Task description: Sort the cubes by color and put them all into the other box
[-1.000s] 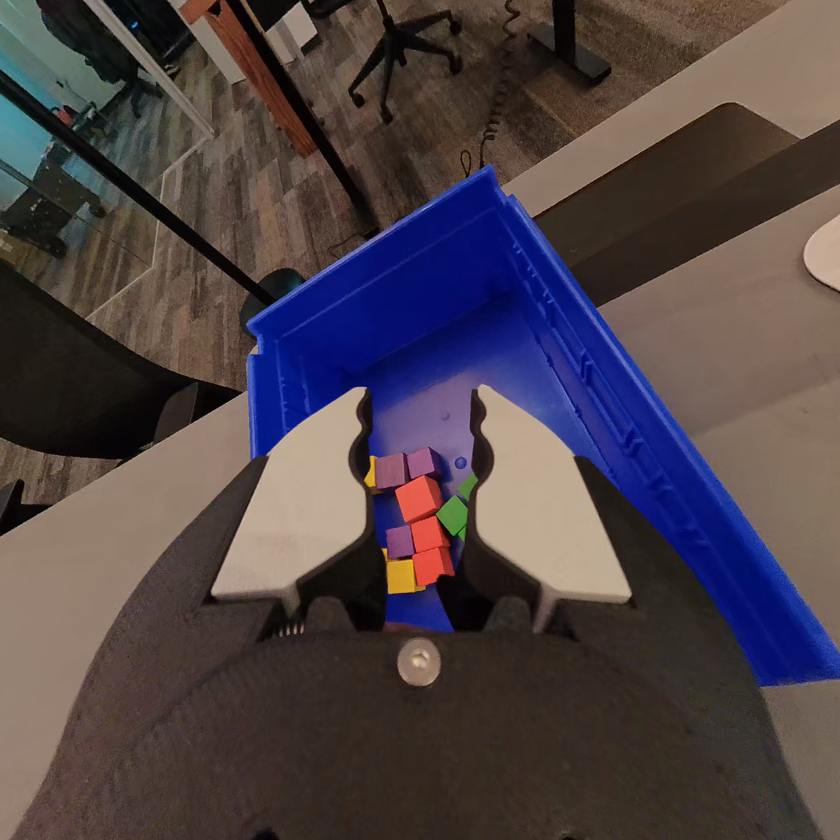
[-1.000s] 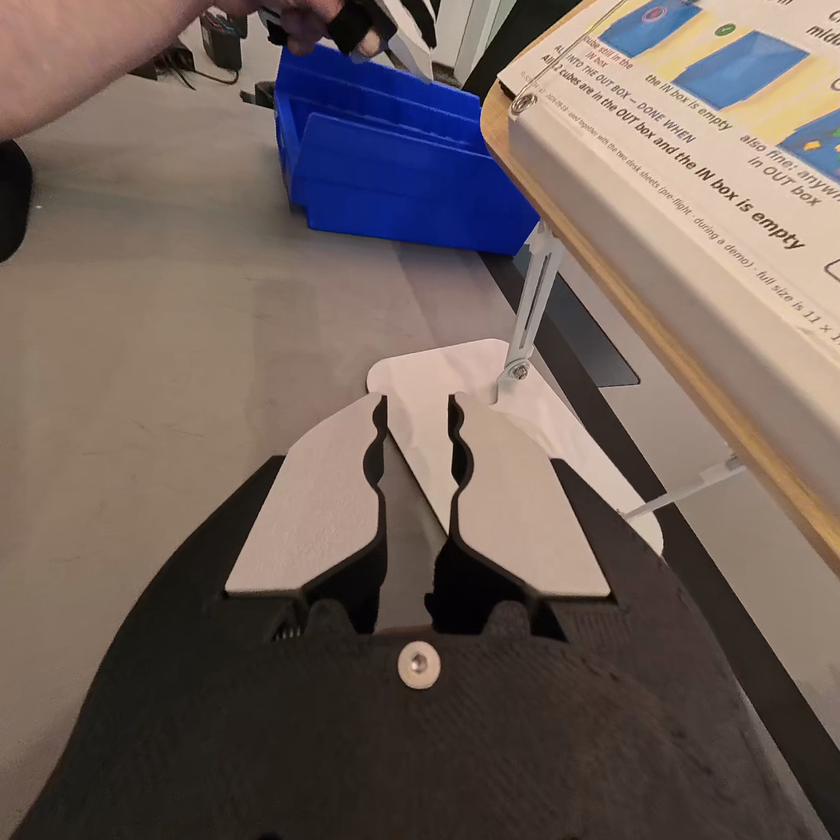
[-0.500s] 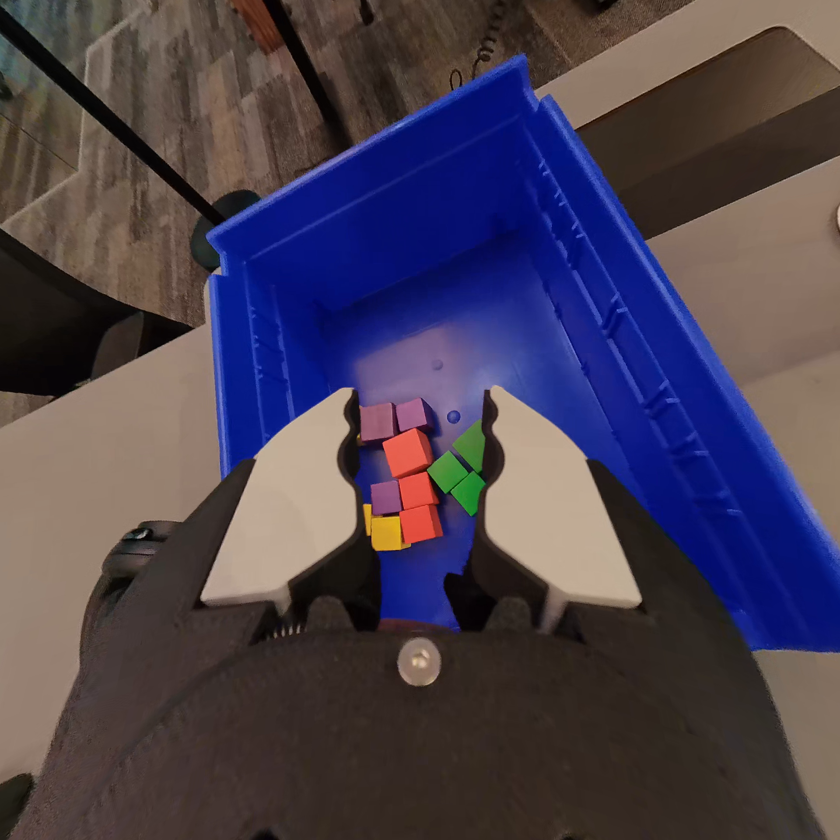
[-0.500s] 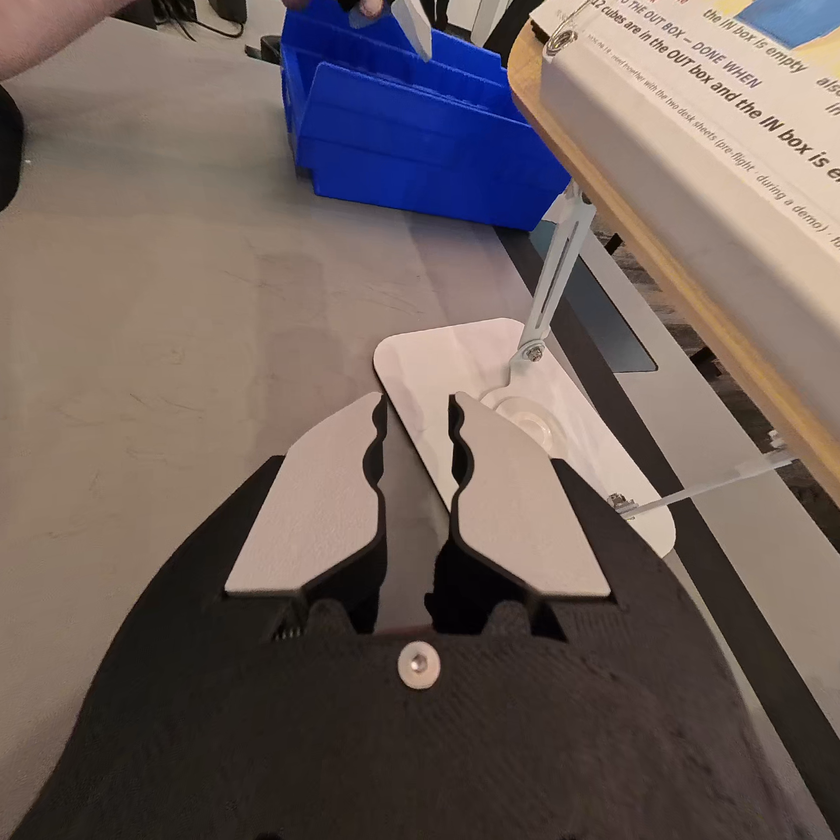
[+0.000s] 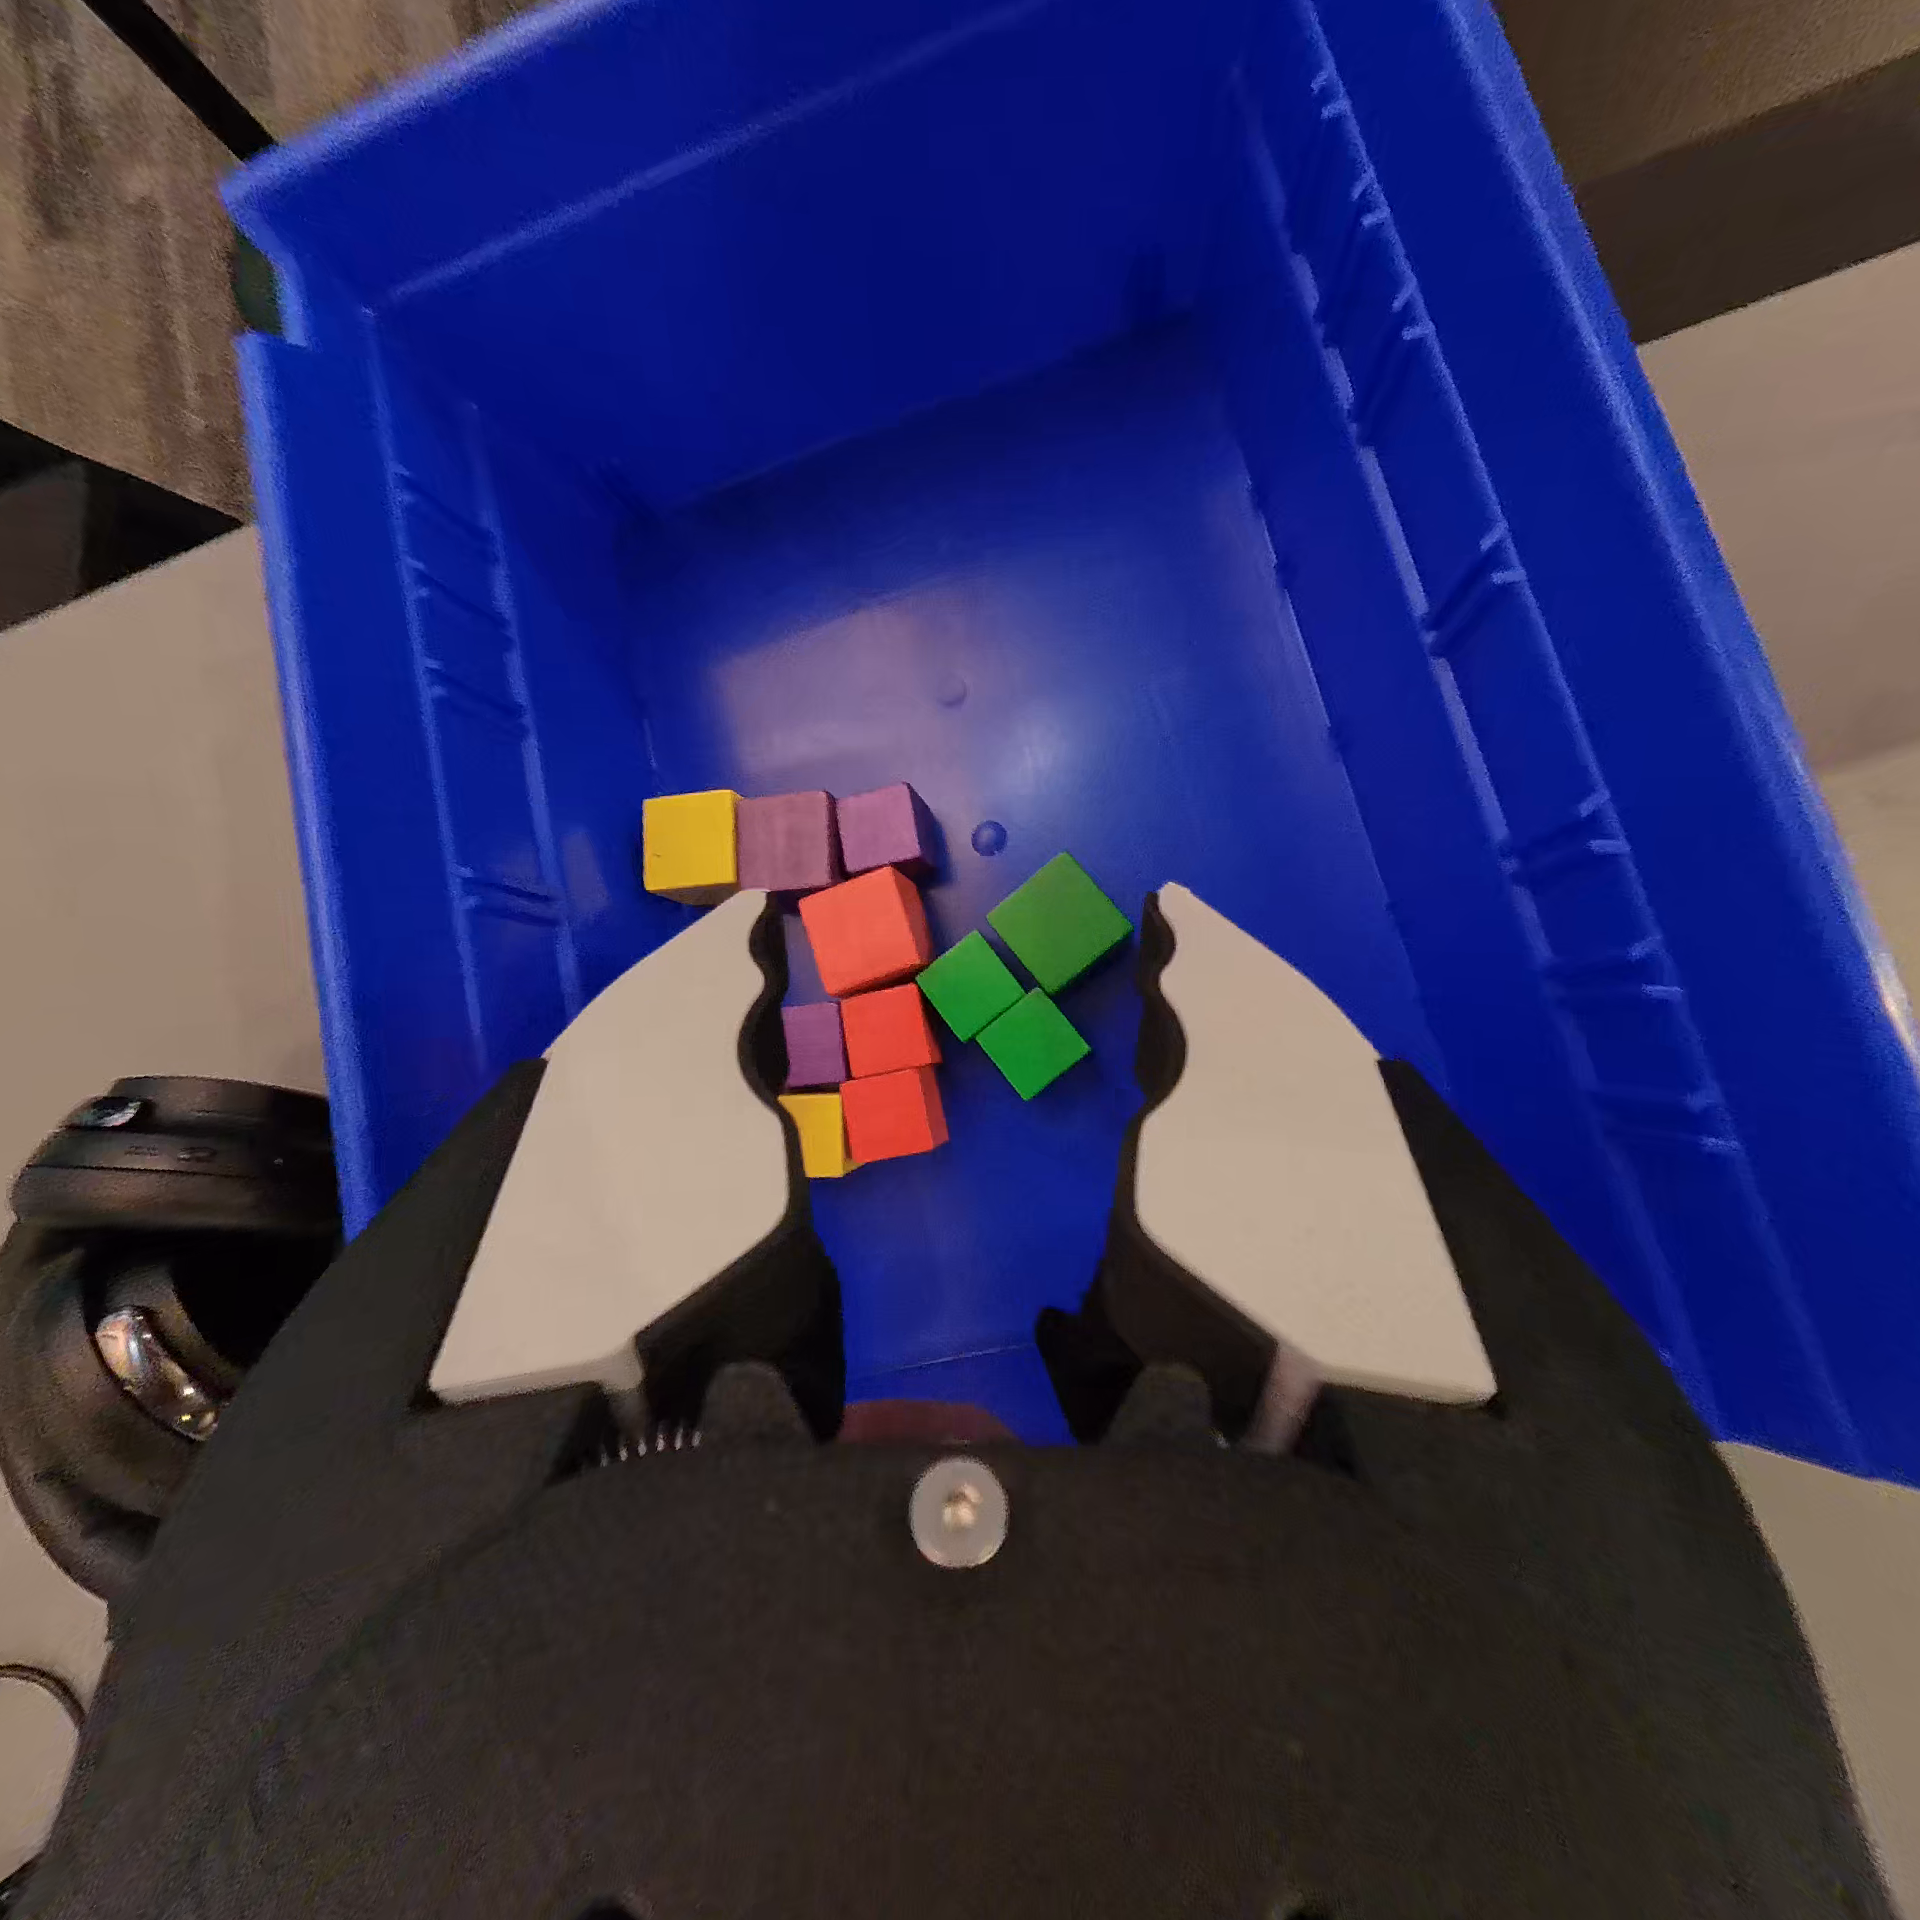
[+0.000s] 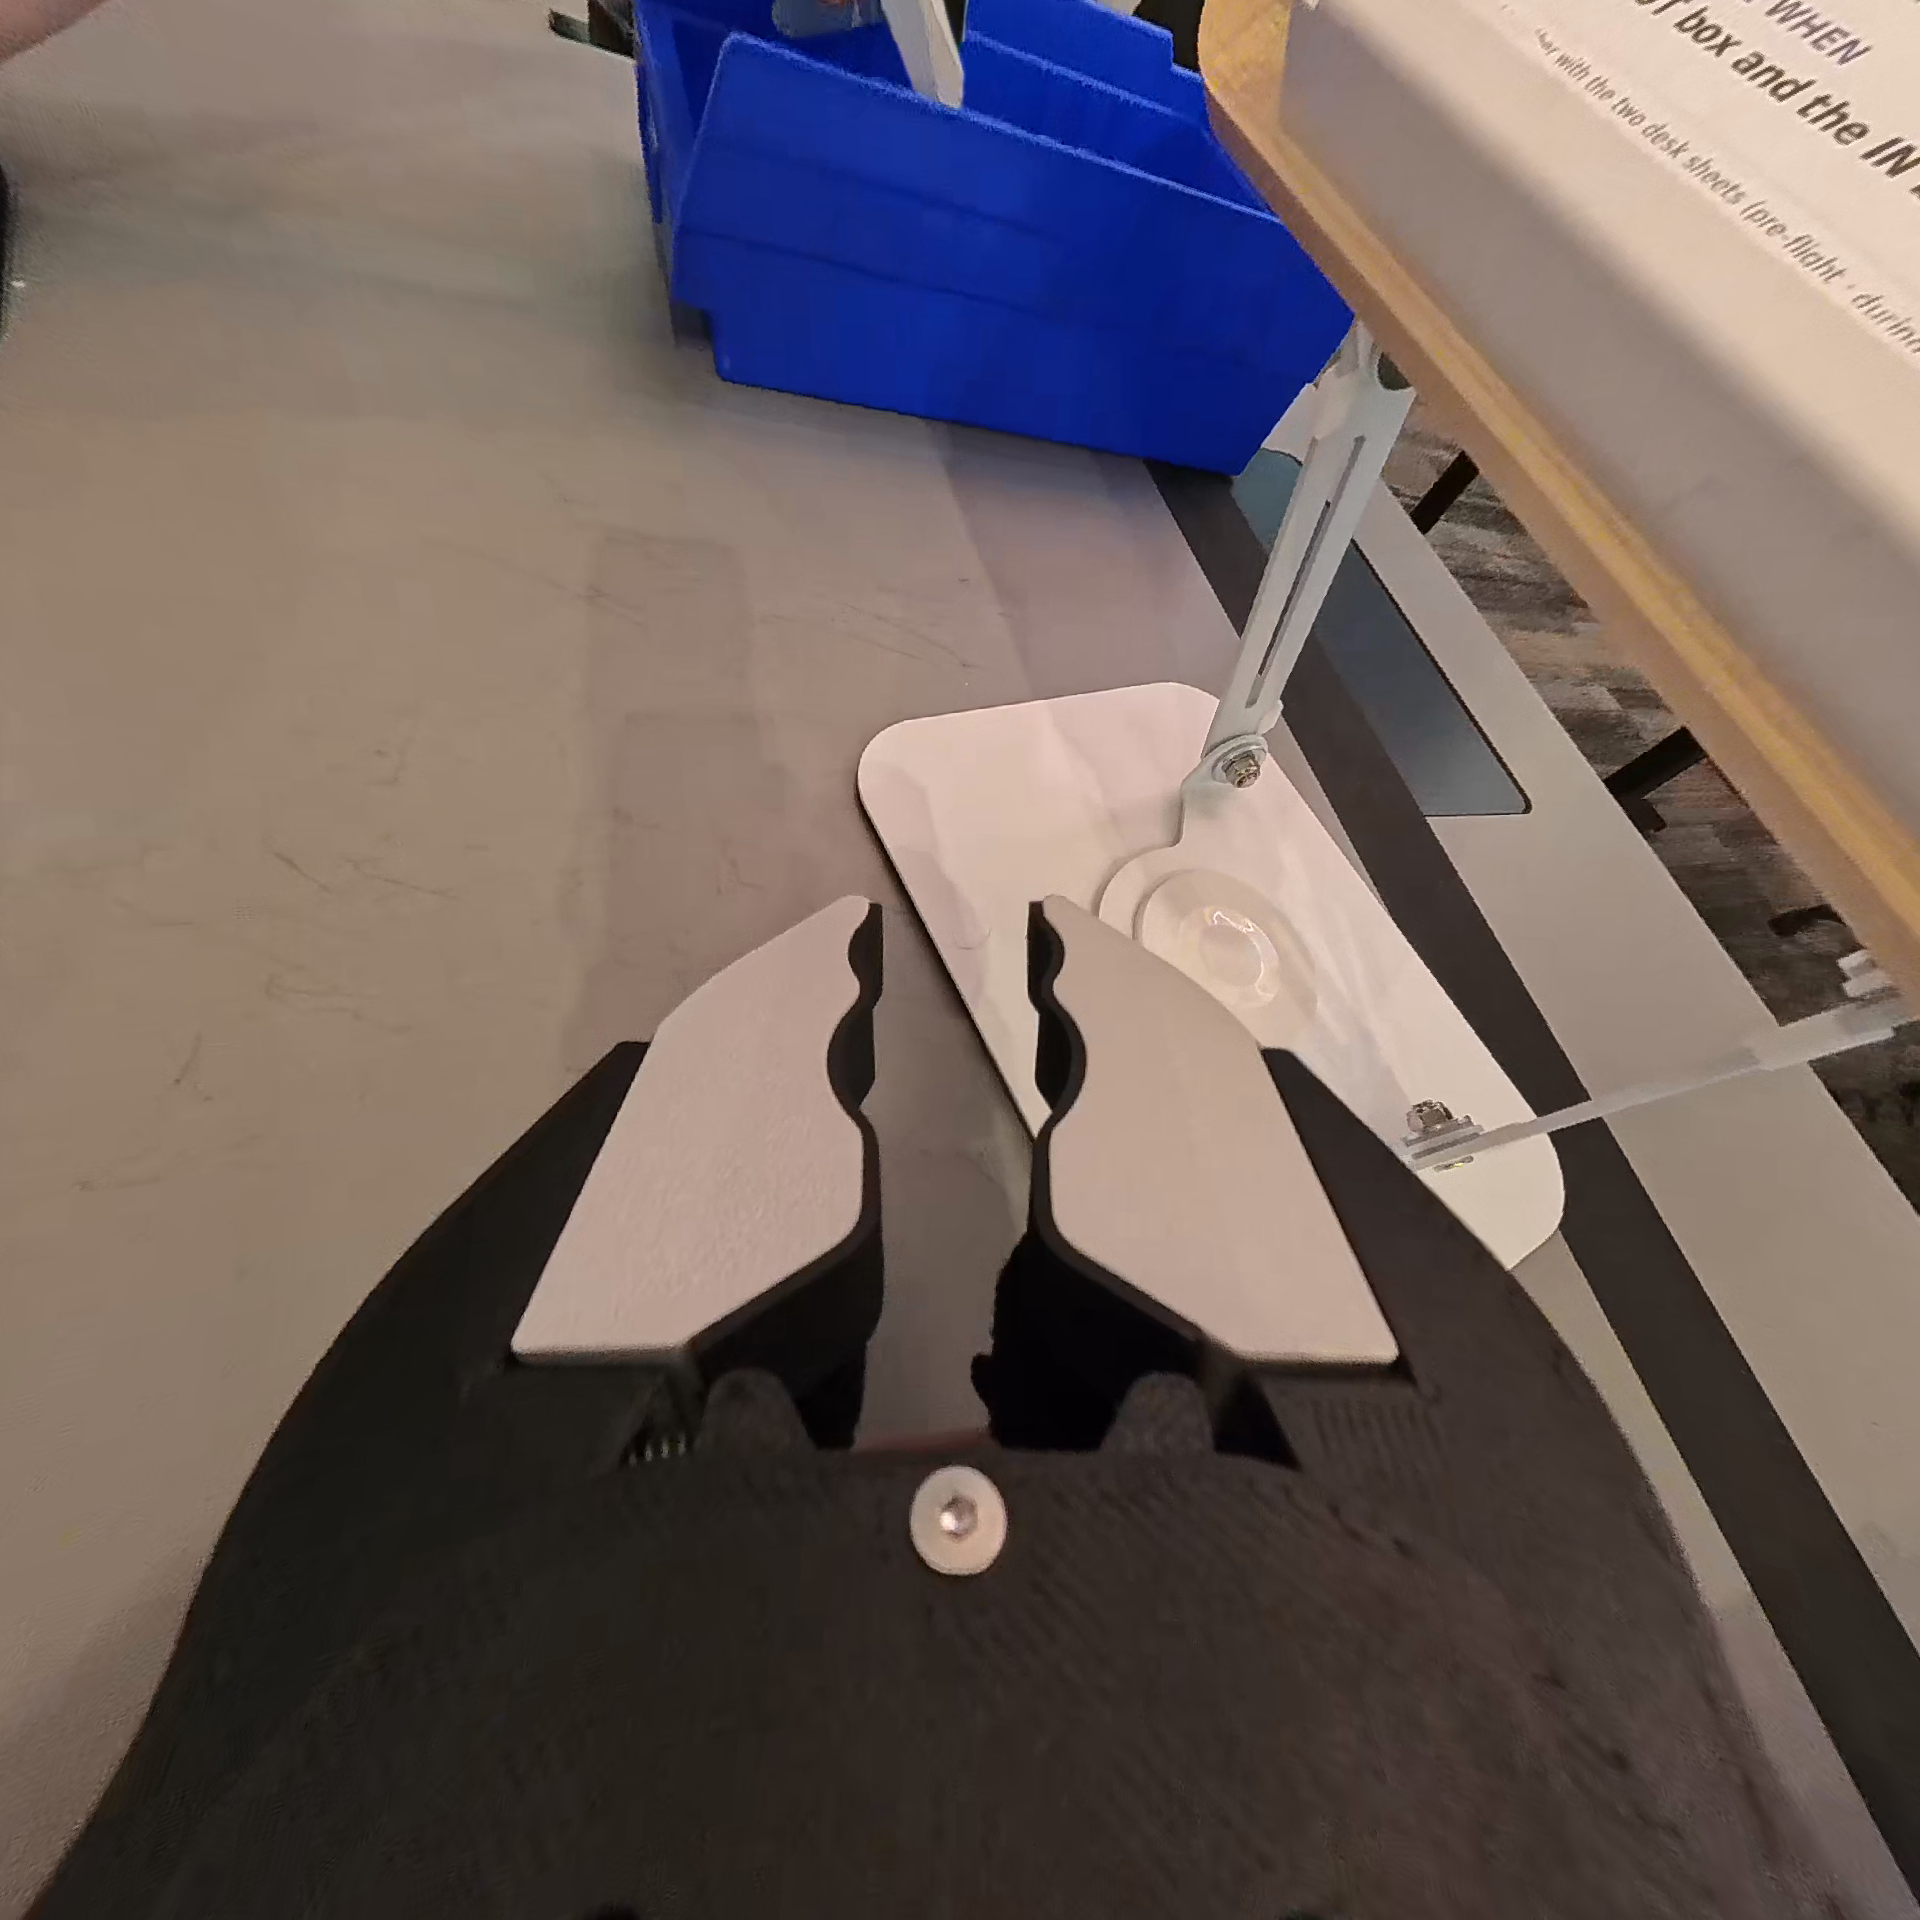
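Note:
In the left wrist view a blue box (image 5: 447,665) holds small cubes: three red (image 5: 864,931), three green (image 5: 1058,921), three purple (image 5: 881,827) and two yellow (image 5: 690,844). My left gripper (image 5: 961,902) is open wide and hangs inside the box just above the cubes, touching none of them. In the right wrist view my right gripper (image 6: 956,914) is open and empty above the grey table (image 6: 364,675), at the edge of a white stand base (image 6: 1018,790). The blue boxes (image 6: 966,260) show far off there, with a fingertip (image 6: 925,52) of the left gripper over them.
A tilted board with a printed sheet (image 6: 1662,312) on a thin metal stand overhangs the right side. A dark gap (image 6: 1382,727) runs along the table's right edge. A black round object (image 5: 156,1299) sits left of the box.
My left gripper has moved down into the box and its jaws have spread wider. My right gripper has drifted slightly forward, jaws unchanged.

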The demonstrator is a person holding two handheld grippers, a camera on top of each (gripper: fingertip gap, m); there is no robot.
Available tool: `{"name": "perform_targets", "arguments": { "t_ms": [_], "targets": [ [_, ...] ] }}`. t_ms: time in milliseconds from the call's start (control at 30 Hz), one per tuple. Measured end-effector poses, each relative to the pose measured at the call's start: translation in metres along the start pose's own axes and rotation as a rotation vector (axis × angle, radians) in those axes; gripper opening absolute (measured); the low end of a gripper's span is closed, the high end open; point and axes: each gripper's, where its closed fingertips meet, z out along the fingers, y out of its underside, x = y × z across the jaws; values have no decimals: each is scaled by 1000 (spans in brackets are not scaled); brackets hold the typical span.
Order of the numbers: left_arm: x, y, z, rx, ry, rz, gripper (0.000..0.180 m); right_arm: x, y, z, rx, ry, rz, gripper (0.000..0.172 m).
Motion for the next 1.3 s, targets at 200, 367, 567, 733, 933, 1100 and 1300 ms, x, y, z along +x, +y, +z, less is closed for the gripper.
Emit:
{"name": "perform_targets", "arguments": {
  "t_ms": [200, 367, 567, 733, 933, 1100, 1300],
  "targets": [
    [0, 13, 8, -97, -32, 11, 60, 0, 4, 1, -14, 2, -5, 27],
    [-1, 17, 15, -114, -27, -16, 57, -2, 4, 2, -13, -3, -8, 27],
    [3, 24, 22, -168, -17, -7, 52, -2, 4, 2, -18, -2, -16, 27],
    [3, 28, 30, -188, -24, -4, 50, -3, 4, 3, -21, -2, -21, 27],
    [12, 25, 34, -168, 36, -31, 35, -3, 4, 3, -22, -3, -21, 27],
    [25, 24, 34, -158, 130, -37, 33, -4, 6, 4, -27, -6, -21, 27],
    [14, 17, 27, -111, 101, -26, 45, -3, 6, 3, -27, -5, -19, 27]
  ]
}}
